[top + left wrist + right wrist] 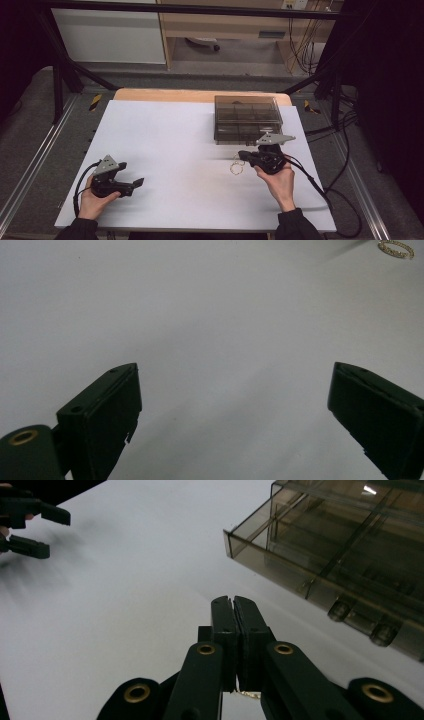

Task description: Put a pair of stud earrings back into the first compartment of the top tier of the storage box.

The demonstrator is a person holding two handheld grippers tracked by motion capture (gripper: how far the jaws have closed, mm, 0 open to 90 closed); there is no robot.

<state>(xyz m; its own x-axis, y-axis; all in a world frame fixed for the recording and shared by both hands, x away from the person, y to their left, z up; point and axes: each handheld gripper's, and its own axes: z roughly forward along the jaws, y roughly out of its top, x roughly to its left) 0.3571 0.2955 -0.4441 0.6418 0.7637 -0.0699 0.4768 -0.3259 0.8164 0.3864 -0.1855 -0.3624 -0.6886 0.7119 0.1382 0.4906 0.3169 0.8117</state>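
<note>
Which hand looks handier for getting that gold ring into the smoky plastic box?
The right. The right gripper sits beside the gold ring, just in front of the plastic box, jaws pressed together. The left gripper waits open, far across the white table.

White table (pixel 165 150), smoky clear compartment box (pixel 247 119), gold rings (pixel 236 167)

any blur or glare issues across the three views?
High view: dim, dark surround, table evenly lit. Left gripper view: near jaws soft, gold ring sharper. Right gripper view: left gripper at top left smeared, small glare spot on the smoky plastic box.
</note>
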